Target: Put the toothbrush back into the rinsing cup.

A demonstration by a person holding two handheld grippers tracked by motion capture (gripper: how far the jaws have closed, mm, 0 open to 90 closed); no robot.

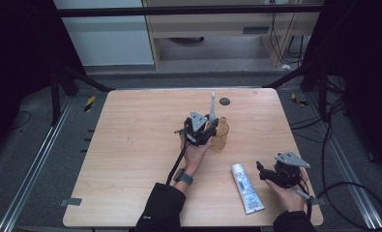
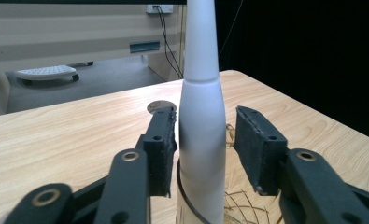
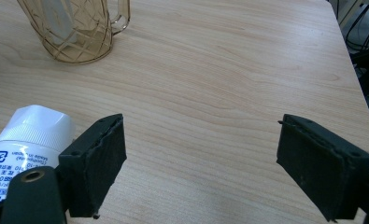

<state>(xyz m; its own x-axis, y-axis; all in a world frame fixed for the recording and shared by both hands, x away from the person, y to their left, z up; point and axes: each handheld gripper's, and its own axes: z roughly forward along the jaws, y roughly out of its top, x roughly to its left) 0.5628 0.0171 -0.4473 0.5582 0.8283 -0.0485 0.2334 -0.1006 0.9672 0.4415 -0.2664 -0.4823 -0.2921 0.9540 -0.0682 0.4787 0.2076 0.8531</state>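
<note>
A tall white brush handle (image 1: 212, 107) stands upright in a clear amber cup (image 1: 221, 135) near the middle of the wooden table (image 1: 130, 145). My left gripper (image 1: 205, 128) is at the cup's left side, held level. In the left gripper view the white handle (image 2: 202, 116) rises between the jaws of the left gripper (image 2: 205, 126); the left pad (image 2: 166, 140) is at its side and the right pad (image 2: 254, 144) stands apart from it. My right gripper (image 1: 262, 170) rests open near the front right, beside a white toothpaste tube (image 1: 247, 188). The right gripper (image 3: 201, 140) holds nothing.
A small dark round disc (image 1: 224, 101) sits near the table's far edge. The right gripper view shows the tube's cap (image 3: 30, 135) by the left jaw and the amber cup (image 3: 74, 32) farther off. Cables lie on the floor to the right.
</note>
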